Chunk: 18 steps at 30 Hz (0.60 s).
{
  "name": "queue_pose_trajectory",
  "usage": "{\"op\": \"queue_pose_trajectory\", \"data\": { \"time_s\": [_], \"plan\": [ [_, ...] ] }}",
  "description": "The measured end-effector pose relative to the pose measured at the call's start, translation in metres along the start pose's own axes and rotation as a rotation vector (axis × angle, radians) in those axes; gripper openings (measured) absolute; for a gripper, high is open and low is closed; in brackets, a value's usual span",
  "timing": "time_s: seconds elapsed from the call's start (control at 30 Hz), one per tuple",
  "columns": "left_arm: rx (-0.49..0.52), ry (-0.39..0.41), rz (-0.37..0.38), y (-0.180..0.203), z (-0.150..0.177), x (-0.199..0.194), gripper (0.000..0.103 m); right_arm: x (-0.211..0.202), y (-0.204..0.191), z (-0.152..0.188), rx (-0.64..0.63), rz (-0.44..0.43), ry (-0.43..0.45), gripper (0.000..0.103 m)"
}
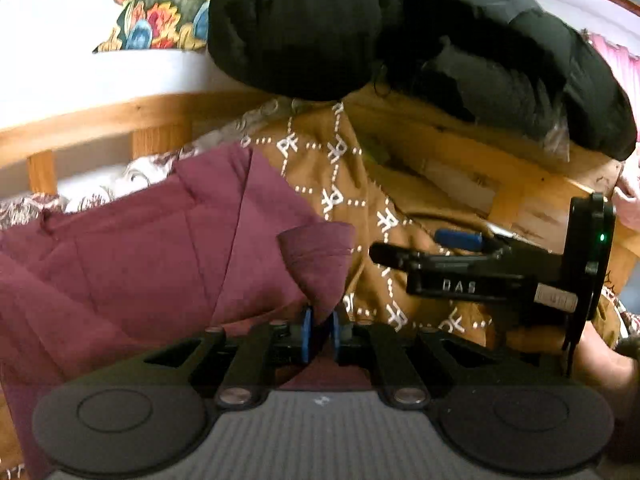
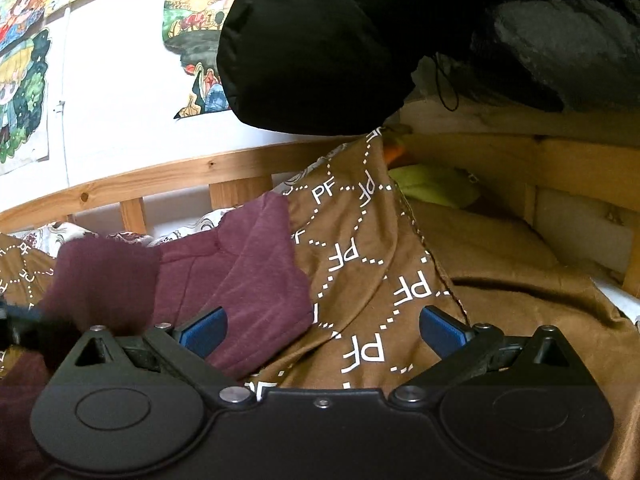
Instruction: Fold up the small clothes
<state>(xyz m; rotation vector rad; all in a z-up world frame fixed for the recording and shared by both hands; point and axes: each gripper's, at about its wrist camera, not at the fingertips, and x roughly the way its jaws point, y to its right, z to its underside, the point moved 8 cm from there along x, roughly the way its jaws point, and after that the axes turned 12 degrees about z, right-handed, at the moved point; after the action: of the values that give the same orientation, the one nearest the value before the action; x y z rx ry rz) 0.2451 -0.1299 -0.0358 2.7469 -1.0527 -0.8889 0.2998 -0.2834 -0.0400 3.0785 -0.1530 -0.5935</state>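
Observation:
A maroon garment (image 1: 132, 256) lies spread on a brown blanket printed with white "PF" letters (image 1: 320, 168). My left gripper (image 1: 320, 334) is shut on a raised fold of the maroon garment, which stands up between its blue pads. My right gripper (image 2: 322, 330) is open and empty, its blue pads (image 2: 204, 330) wide apart, hovering over the garment's right edge (image 2: 248, 280) and the blanket (image 2: 360, 264). The right gripper also shows side-on in the left wrist view (image 1: 480, 264), to the right of the garment.
A black puffy jacket (image 1: 400, 28) hangs over the bed from above. A wooden bed rail (image 2: 160, 176) runs along the back with a white wall and colourful drawings (image 2: 24, 92) behind. A yellow-green item (image 2: 432, 188) lies at the far right.

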Motion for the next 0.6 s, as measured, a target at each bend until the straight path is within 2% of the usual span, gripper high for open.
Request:
{"op": "queue_pose_trajectory", "data": {
  "time_s": [0.03,0.07,0.1,0.17,0.27,0.33,0.4,0.47,0.53,0.57,0.6],
  "plan": [
    [-0.011,-0.007,0.004,0.000,0.002,0.000,0.020,0.001,0.000,0.000,-0.001,-0.001,-0.001,0.102],
    [-0.025,-0.011,0.010,-0.002,0.005,-0.001,0.035,0.001,-0.001,0.000,-0.003,-0.002,-0.002,0.102],
    [-0.035,-0.008,0.011,-0.001,0.007,-0.005,0.056,-0.001,-0.003,0.001,-0.003,-0.003,-0.003,0.102],
    [-0.057,0.011,0.010,-0.004,0.007,-0.012,0.071,-0.001,-0.004,0.001,-0.001,-0.009,-0.002,0.102],
    [-0.070,0.002,0.009,-0.006,0.011,-0.022,0.073,-0.003,-0.005,0.002,0.005,-0.017,0.002,0.102],
    [-0.075,0.004,-0.044,-0.015,0.012,-0.031,0.073,-0.003,-0.007,0.002,0.009,-0.027,0.002,0.102],
    [-0.111,0.016,-0.127,-0.034,0.015,-0.043,0.073,-0.003,-0.010,0.003,0.012,-0.048,-0.004,0.102],
    [-0.177,0.028,-0.248,-0.064,0.018,-0.058,0.072,-0.004,-0.017,0.007,0.004,-0.077,-0.017,0.102],
    [-0.260,0.037,-0.378,-0.101,0.021,-0.074,0.065,-0.005,-0.027,0.012,-0.029,-0.118,-0.038,0.101],
    [-0.301,0.043,-0.424,-0.117,0.022,-0.081,0.057,-0.005,-0.035,0.017,-0.063,-0.140,-0.060,0.097],
    [-0.342,0.052,-0.459,-0.133,0.023,-0.086,0.055,-0.004,-0.043,0.023,-0.105,-0.156,-0.087,0.094]
  ]
}}
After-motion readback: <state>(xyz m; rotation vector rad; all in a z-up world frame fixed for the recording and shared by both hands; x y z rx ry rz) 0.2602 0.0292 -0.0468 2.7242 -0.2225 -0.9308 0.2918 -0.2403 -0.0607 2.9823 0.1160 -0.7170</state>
